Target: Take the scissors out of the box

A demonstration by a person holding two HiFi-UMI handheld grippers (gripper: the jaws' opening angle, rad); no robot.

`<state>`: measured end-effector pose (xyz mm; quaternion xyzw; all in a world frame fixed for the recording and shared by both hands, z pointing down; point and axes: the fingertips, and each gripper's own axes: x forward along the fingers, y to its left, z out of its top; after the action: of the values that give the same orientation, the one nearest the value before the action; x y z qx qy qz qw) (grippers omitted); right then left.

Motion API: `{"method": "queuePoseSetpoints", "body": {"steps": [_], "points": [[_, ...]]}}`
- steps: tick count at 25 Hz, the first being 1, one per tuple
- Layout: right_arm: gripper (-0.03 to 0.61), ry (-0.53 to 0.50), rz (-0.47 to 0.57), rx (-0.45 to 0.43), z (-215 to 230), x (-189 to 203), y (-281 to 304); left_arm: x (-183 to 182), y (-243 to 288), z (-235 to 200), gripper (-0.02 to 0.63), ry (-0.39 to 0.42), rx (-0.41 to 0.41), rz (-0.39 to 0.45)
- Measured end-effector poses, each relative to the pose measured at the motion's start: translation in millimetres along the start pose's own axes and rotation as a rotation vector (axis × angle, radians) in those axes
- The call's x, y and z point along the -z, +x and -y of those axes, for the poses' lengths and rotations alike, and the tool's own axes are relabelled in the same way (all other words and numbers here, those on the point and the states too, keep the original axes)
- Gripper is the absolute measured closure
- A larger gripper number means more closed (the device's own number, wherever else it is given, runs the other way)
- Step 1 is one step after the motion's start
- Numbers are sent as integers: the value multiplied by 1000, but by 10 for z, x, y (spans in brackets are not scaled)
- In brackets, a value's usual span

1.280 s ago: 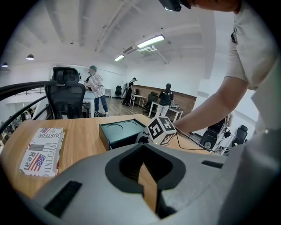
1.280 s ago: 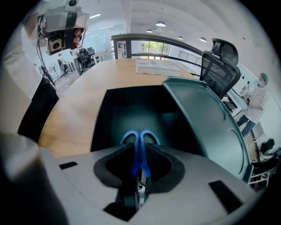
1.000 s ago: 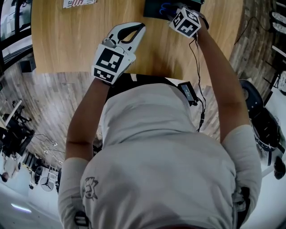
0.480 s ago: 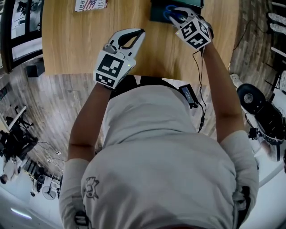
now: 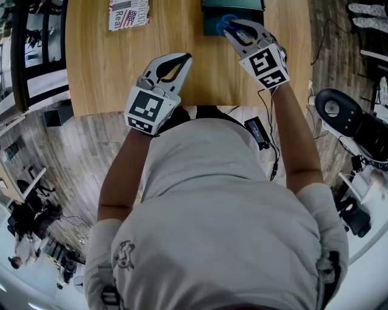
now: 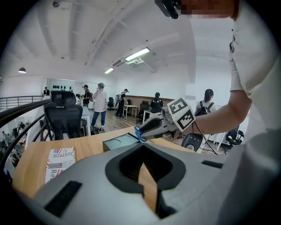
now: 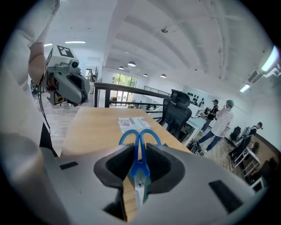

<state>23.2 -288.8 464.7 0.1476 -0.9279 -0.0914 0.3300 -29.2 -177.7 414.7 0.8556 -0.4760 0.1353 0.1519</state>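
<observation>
Up from the box [image 5: 212,27] has come my right gripper [image 5: 233,27], clenched on the blue scissors [image 7: 139,160], which look clear of its rim. What's left is setting them on the table [image 5: 97,66]. My left gripper [image 5: 182,57] hovers closed and empty. A leaflet [image 5: 128,13] lies well aside, and nothing blocks the way.

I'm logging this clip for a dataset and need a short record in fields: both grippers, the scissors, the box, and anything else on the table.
right gripper: shut on the scissors near the pivot
scissors: blue handles point away from the gripper, held over the box
left gripper: shut, empty, above the table
box: open-topped, on the table
leaflet: flat on the table, left of the box
</observation>
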Motion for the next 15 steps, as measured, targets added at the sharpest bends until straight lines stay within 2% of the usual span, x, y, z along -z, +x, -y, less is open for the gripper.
{"method": "queuePoseSetpoints", "body": {"steps": [6,11,15], "points": [[485,72,77,69,-473,-323,-341,-110,-394,108,609,20,54,47],[485,117,93,124,-767,-421,-526,-134,-671,163,609,60,92,69],[485,193,127,189,-944,-490,-759,-76,-902,255,609,75,115,70]]}}
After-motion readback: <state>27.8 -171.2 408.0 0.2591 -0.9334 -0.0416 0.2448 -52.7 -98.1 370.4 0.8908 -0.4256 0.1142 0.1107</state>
